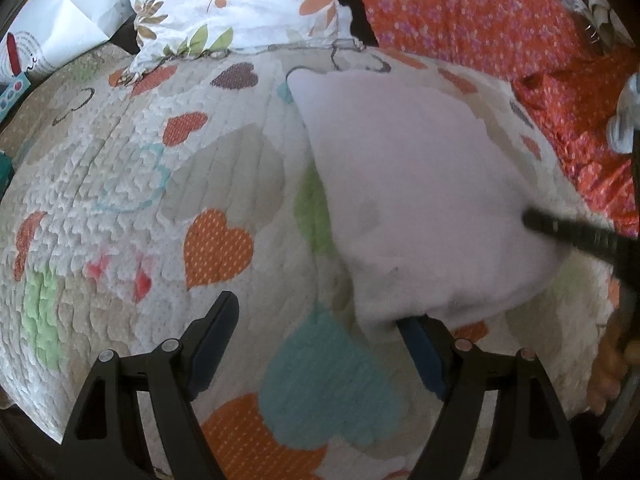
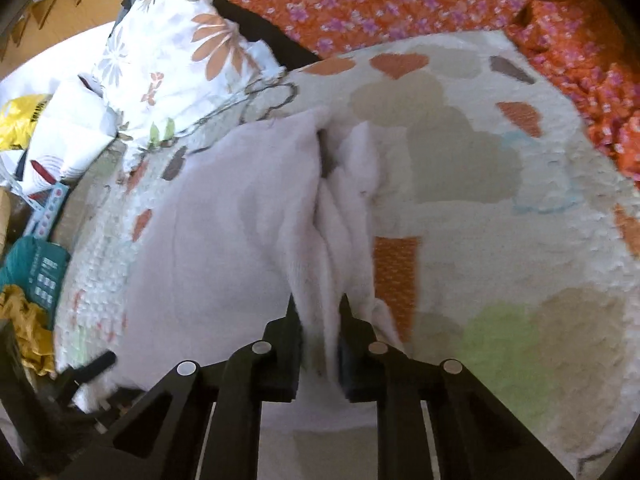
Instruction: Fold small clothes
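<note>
Both wrist cams sit close over the bed, angled steeply down; both catch the white cloth (image 1: 420, 200) and floral pillow (image 2: 168, 60).

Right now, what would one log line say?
right gripper: shut on white cloth | left gripper: open | surface: heart quilt

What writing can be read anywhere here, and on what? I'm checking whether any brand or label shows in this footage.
None can be read.
White bag: curved lines of print beside a red shape, too blurred.
Yellow bag: dark print, too blurred.
Teal package: rows of small white marks, too small.
White cloth, heart quilt: no text.
</note>
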The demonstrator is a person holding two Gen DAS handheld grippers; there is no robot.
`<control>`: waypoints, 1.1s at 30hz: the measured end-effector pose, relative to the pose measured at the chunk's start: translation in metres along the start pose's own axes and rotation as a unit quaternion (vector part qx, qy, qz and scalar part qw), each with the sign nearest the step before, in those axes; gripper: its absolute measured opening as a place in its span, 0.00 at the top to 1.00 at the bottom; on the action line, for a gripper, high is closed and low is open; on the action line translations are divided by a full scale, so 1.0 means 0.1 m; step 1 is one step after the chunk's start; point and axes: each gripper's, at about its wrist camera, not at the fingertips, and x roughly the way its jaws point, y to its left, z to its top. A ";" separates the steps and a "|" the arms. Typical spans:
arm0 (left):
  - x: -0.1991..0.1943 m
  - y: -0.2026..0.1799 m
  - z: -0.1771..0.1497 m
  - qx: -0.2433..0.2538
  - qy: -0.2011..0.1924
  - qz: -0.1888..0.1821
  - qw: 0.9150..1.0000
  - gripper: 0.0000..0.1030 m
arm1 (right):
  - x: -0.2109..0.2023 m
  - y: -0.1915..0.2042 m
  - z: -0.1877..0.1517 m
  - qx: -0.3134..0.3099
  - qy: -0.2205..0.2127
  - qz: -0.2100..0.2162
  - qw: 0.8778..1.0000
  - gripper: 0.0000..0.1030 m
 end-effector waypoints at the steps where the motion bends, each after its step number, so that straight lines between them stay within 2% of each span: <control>1: 0.00 -0.02 0.02 -0.001 -0.003 -0.002 1.000 0.23 | 0.00 -0.03 -0.02 0.003 0.004 -0.006 1.000 0.88; 3: -0.01 -0.06 0.06 -0.004 -0.009 -0.006 1.000 0.23 | 0.01 -0.14 -0.09 0.012 0.024 -0.023 0.999 0.89; 6: 0.00 -0.09 0.10 -0.012 -0.014 -0.012 1.000 0.23 | 0.02 -0.24 -0.16 0.021 0.048 -0.021 0.998 0.89; 8: 0.02 -0.09 0.12 -0.018 -0.015 -0.013 1.000 0.23 | -0.03 -0.25 -0.14 0.024 0.041 -0.021 0.999 0.89; 12: -0.05 -0.02 0.13 -0.037 -0.018 -0.032 0.999 0.23 | -0.18 -0.27 -0.01 0.031 0.002 -0.026 0.999 0.87; 13: -0.09 0.00 0.14 -0.042 -0.024 -0.039 0.998 0.23 | -0.20 -0.28 0.01 0.032 -0.007 -0.031 0.999 0.84; 15: -0.17 0.07 0.16 -0.053 -0.037 -0.053 0.997 0.23 | -0.23 -0.27 0.06 0.035 -0.020 -0.037 0.999 0.67; 16: -0.18 0.11 0.18 -0.058 -0.037 -0.059 0.996 0.23 | -0.21 -0.25 0.08 0.038 -0.022 -0.033 0.999 0.54; 17: -0.17 0.14 0.20 -0.063 -0.034 -0.064 0.995 0.22 | -0.20 -0.25 0.11 0.042 -0.023 -0.024 0.999 0.46; 20: -0.06 0.31 0.29 -0.098 -0.016 -0.084 0.992 0.21 | -0.09 -0.23 0.26 0.054 -0.024 0.003 0.998 0.39; 23: -0.01 0.44 0.34 -0.130 -0.015 -0.092 0.987 0.21 | 0.02 -0.21 0.46 0.043 -0.023 0.005 0.999 0.36; 28: -0.08 0.45 0.35 -0.126 -0.041 -0.096 0.987 0.21 | 0.10 -0.10 0.68 0.018 -0.030 0.026 0.999 0.36; 33: -0.23 0.33 0.31 -0.066 -0.070 -0.113 0.989 0.21 | 0.25 0.12 0.80 -0.019 -0.024 0.051 0.998 0.36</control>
